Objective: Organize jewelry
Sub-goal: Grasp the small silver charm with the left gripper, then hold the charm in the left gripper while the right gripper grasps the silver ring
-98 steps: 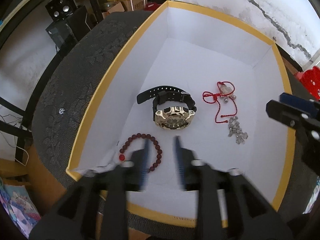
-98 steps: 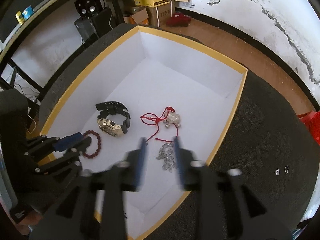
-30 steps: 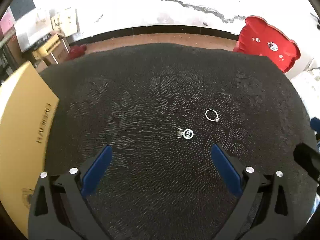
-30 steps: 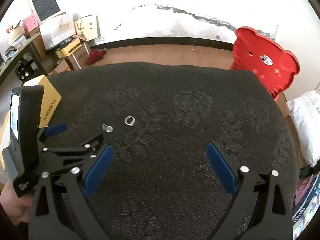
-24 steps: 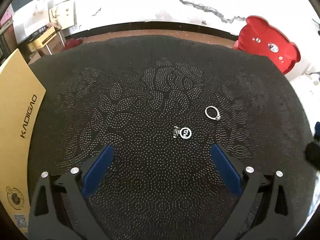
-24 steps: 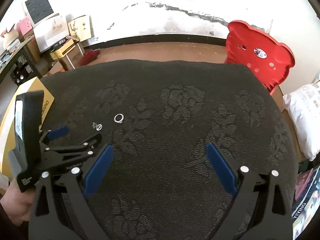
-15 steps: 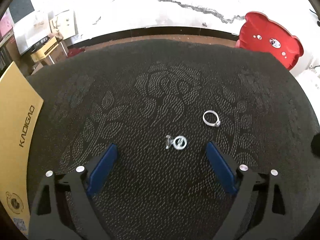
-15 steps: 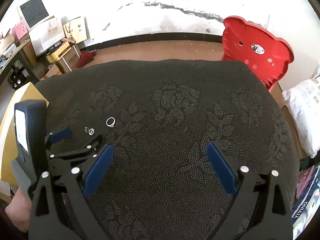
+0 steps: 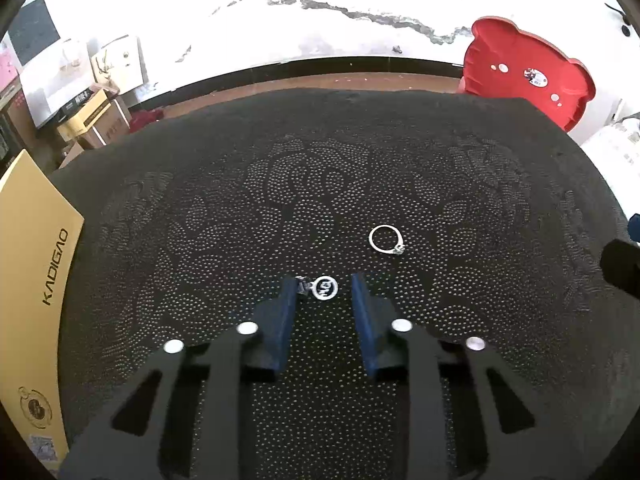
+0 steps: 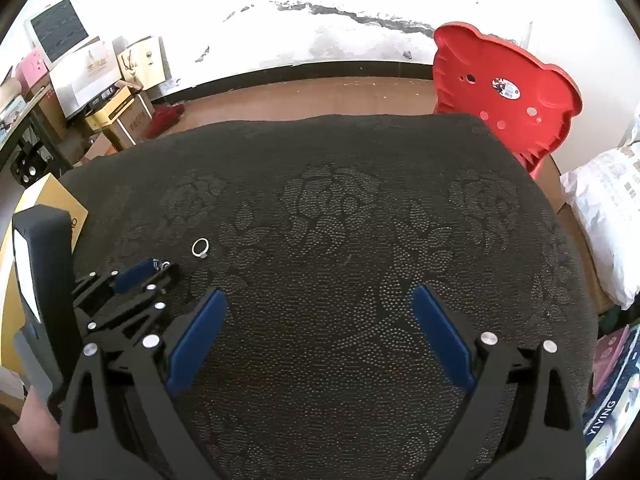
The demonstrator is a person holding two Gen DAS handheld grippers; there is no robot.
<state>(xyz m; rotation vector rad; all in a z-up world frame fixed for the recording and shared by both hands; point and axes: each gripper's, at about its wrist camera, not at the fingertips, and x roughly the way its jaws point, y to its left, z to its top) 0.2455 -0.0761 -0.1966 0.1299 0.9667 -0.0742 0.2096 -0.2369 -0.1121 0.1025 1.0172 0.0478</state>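
Observation:
A small silver earring [image 9: 323, 287] lies on the black patterned tablecloth [image 9: 360, 168]. My left gripper [image 9: 323, 285] is low over it, its blue pads either side of it and partly closed; the left pad touches the earring's stud, the right pad stands apart. A silver ring with a stone [image 9: 386, 239] lies just beyond to the right; it also shows in the right wrist view [image 10: 200, 248]. My right gripper [image 10: 318, 304] is wide open and empty over the cloth, to the right of the left gripper [image 10: 162, 267].
The yellow jewelry box [image 9: 32, 280] stands at the left edge of the table. A red bear-shaped chair [image 10: 508, 92] stands beyond the far right corner. Cardboard boxes [image 10: 116, 108] sit on the floor at the back left. A white bag [image 10: 608, 216] lies right.
My left gripper has dropped toward the earring and its jaws have narrowed from wide open to a small gap around it. The right gripper has stayed open, nearly still.

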